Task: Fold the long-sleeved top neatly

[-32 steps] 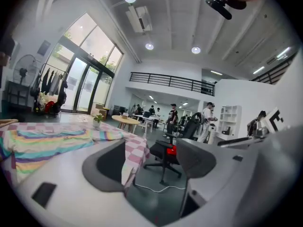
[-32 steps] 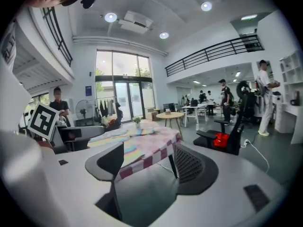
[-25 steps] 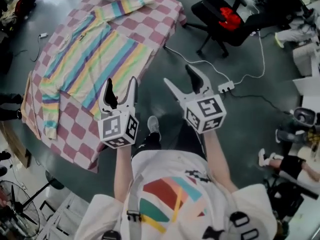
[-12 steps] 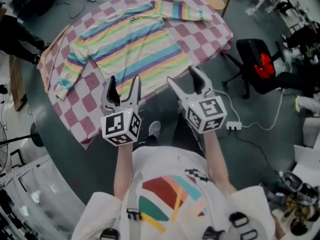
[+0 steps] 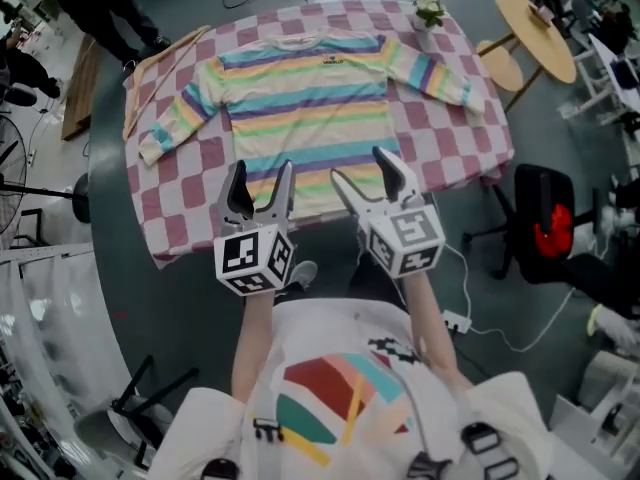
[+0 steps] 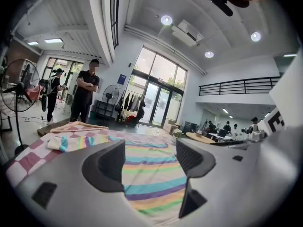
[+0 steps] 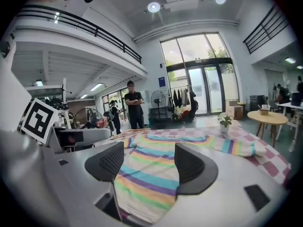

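Note:
A long-sleeved top (image 5: pixel 308 108) with pastel rainbow stripes lies flat and spread out on the table, collar at the far side, both sleeves stretched sideways. Its hem lies near the table's front edge. My left gripper (image 5: pixel 262 184) hovers open above the hem's left part. My right gripper (image 5: pixel 365 172) hovers open above the hem's right part. Neither touches the cloth. The striped top (image 6: pixel 152 174) fills the gap between the jaws in the left gripper view, and the same top (image 7: pixel 150 174) shows between the jaws in the right gripper view.
The table carries a pink-and-white checked cloth (image 5: pixel 160 208). A small potted plant (image 5: pixel 429 10) stands at its far right corner. Round wooden tables (image 5: pixel 535 30) stand to the right, a black chair (image 5: pixel 545 238) nearer. A person (image 5: pixel 100 8) stands at the far left. A fan (image 6: pixel 19 84) stands left.
The view has swung round so the table and top now lie straight ahead. Both grippers stay open and now sit over the hem edge.

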